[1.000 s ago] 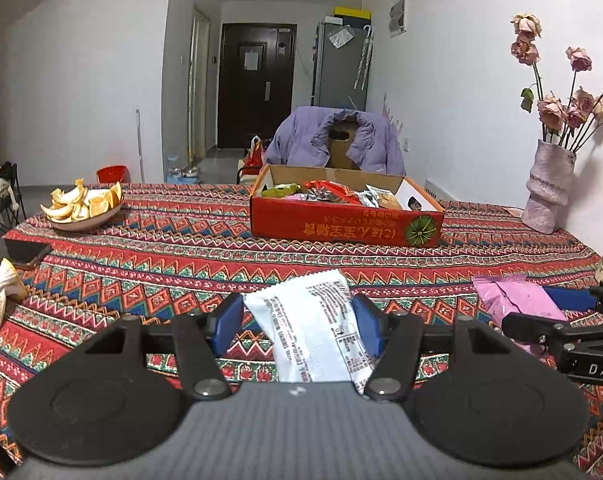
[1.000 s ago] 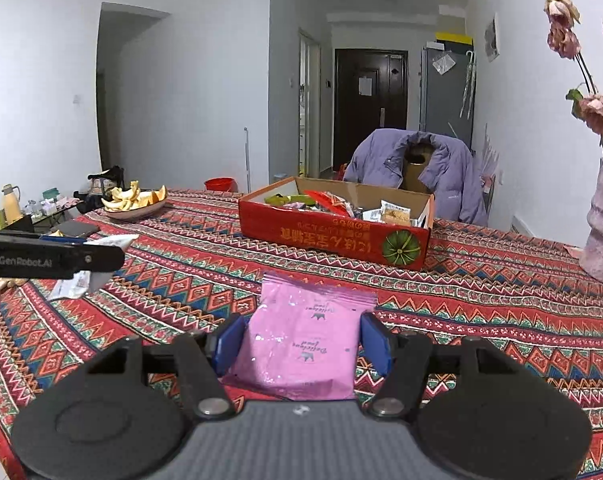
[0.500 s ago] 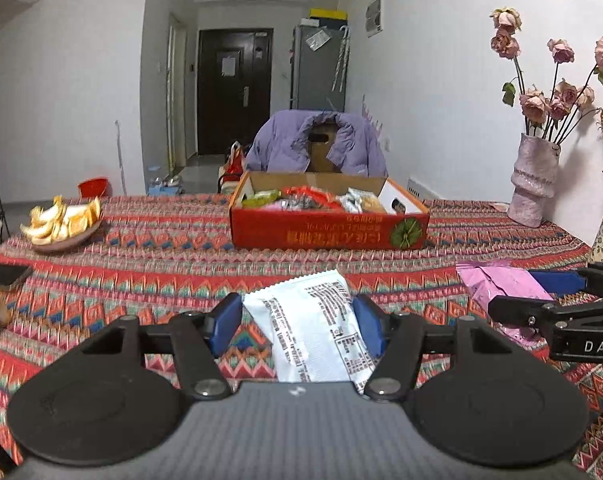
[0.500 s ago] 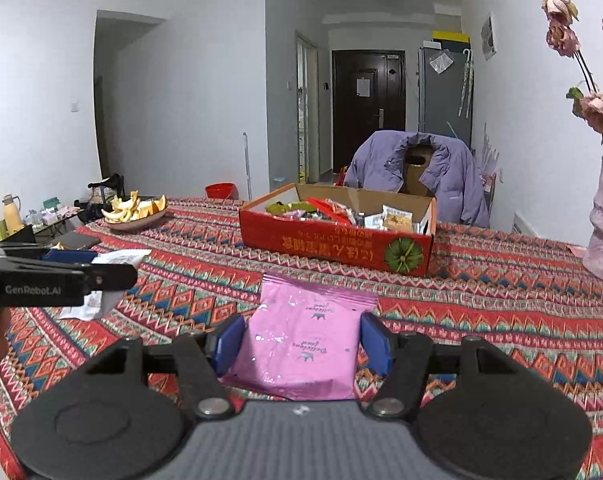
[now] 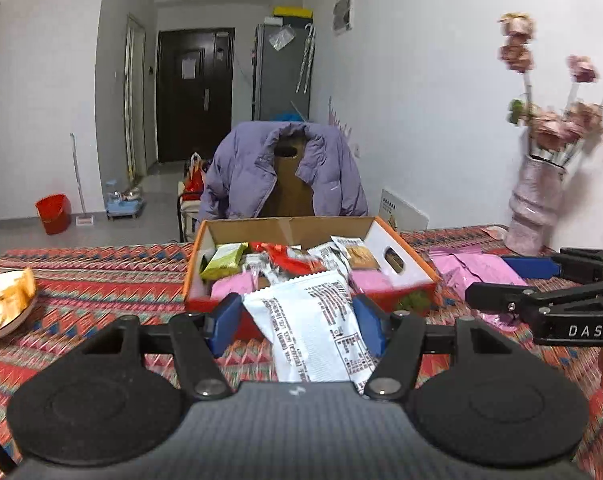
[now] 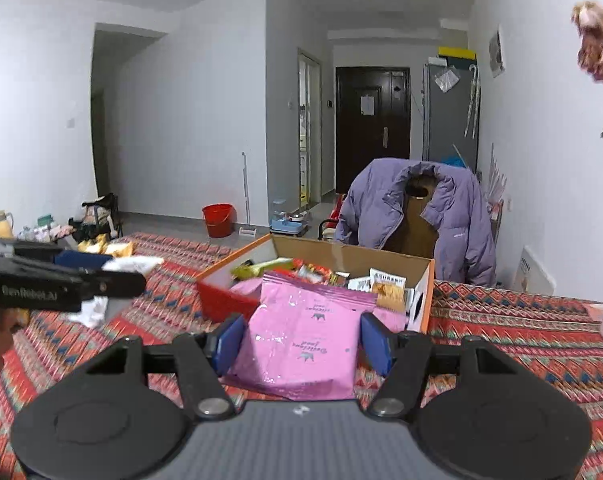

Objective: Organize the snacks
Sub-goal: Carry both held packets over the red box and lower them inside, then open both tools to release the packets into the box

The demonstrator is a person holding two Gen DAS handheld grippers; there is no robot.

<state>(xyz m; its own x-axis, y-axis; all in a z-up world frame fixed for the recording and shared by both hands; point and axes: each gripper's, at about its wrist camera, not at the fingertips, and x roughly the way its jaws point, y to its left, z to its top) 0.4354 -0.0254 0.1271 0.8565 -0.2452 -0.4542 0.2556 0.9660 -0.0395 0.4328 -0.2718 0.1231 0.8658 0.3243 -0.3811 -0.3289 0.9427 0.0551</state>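
Left gripper: clamped on a white snack packet — blue pads pressed against both side edges, lower centre of the left wrist view.
Right gripper: clamped on a pink snack bag in the same way, lower centre of the right wrist view.
Snack box: open orange carton at centre frame in the left wrist view, already part-filled with packets; directly beyond the white packet, its near wall just past the pads.
Box from the right: centre to right of centre, near corner turned toward the camera — top of the pink bag overlapping the opening.
Long axis: both packets pointing forward and up, away from the fingers, toward the carton.
Nearer hand: hard to call — both look about level at the near rim, right gripper at the right edge of the left view, left gripper at the left edge of the right view.
Likely next: forward over the rim, then release — judged, not seen.
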